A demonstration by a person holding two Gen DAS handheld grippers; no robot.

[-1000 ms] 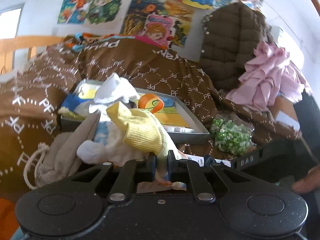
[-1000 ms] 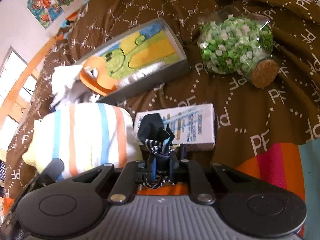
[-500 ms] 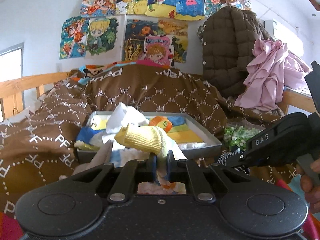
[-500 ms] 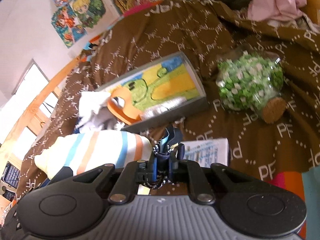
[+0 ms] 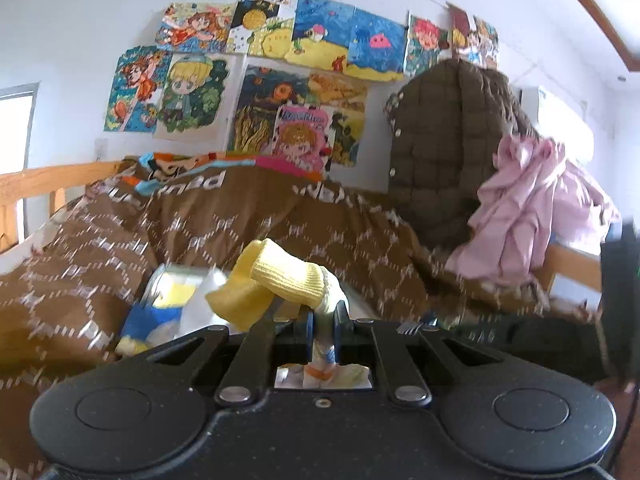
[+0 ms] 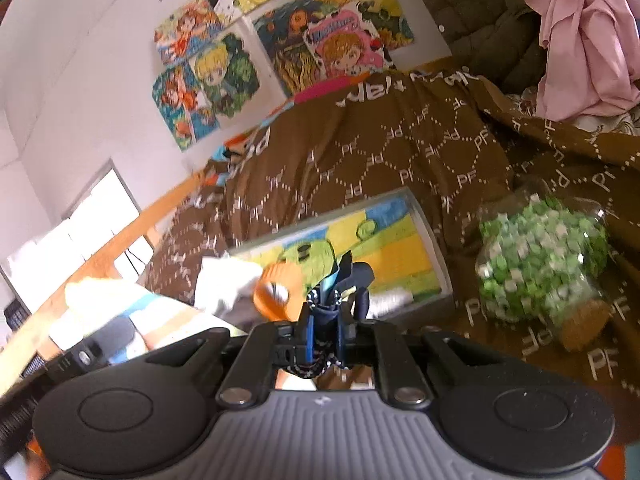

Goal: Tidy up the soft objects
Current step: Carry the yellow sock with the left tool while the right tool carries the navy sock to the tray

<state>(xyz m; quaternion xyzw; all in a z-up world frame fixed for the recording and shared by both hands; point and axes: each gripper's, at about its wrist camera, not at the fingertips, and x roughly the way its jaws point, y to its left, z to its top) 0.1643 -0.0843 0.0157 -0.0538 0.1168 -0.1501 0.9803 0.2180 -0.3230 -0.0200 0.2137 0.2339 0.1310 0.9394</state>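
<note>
Where a second ago both cameras looked down on the cluttered bedspread (image 6: 420, 152), both now tilt up toward the postered wall (image 5: 280, 64). The left gripper (image 5: 322, 332) stays clamped on a yellow sock (image 5: 276, 284), lifted above the grey tray (image 6: 434, 256). The right gripper (image 6: 323, 332), angled slightly downward, pinches a dark navy sock (image 6: 352, 280) beside the jar of green stars (image 6: 540, 260).
</note>
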